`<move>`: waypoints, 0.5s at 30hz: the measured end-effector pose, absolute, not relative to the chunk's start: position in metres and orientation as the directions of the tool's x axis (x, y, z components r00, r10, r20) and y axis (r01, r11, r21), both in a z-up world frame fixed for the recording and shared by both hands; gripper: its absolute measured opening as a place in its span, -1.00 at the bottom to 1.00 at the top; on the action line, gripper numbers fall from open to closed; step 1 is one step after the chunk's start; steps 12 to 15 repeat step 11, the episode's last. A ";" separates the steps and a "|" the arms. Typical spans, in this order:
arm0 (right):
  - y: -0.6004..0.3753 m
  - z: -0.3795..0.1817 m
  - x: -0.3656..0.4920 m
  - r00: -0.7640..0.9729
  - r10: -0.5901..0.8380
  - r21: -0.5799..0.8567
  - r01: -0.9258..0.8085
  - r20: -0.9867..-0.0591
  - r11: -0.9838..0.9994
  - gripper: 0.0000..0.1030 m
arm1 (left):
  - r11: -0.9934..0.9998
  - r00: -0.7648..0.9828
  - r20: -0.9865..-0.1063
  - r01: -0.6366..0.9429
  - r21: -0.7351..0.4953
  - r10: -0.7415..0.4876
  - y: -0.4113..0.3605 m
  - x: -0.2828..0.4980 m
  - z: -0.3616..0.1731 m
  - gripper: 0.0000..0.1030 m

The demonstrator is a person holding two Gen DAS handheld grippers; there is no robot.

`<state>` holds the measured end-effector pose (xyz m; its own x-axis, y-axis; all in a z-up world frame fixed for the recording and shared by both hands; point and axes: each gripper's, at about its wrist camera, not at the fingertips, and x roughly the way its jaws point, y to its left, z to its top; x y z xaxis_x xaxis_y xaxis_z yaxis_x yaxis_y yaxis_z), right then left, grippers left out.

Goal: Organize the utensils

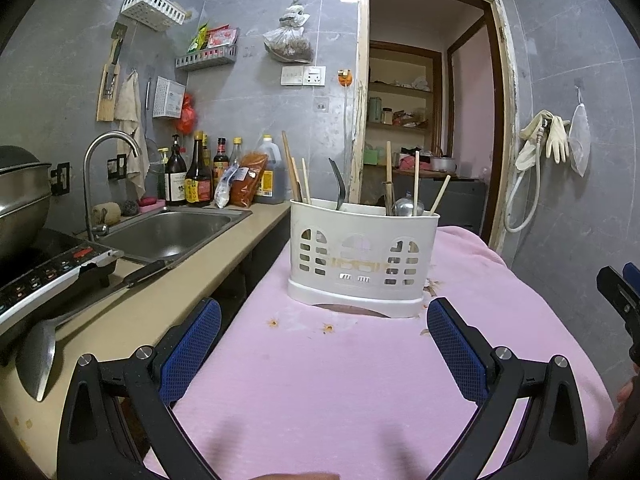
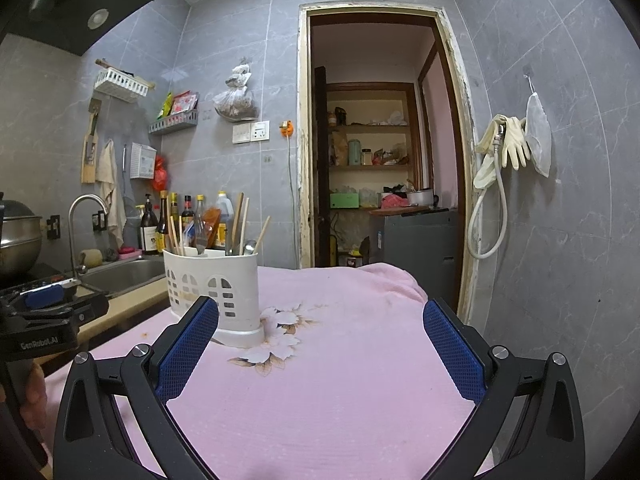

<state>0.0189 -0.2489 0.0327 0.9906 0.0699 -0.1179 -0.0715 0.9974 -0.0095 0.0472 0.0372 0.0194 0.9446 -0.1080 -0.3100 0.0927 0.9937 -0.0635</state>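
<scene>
Pink cloth [image 1: 320, 380] under both gaping tools [image 1: 324, 336] [image 2: 320, 340]

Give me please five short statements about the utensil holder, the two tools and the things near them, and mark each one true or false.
1. The white utensil holder stands upright on the pink cloth. True.
2. The left tool is shut on a chopstick. False: it is open and holds nothing.
3. Chopsticks and a metal spoon stand in the holder. True.
4. The right tool is open and empty. True.
5. The holder sits inside the sink. False: the sink is to its left, in the counter.
</scene>
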 end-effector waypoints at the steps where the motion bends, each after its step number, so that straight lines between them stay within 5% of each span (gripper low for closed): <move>1: -0.249 0.033 0.019 0.991 0.070 -0.009 -0.071 -0.118 0.997 1.00 | 0.994 0.945 -0.311 0.092 -0.060 -0.106 0.037 0.048 0.020 0.96; 15: -0.247 0.031 0.020 0.990 0.072 -0.014 -0.074 -0.124 0.997 1.00 | 0.993 0.939 -0.325 0.100 -0.058 -0.114 0.038 0.050 0.019 0.96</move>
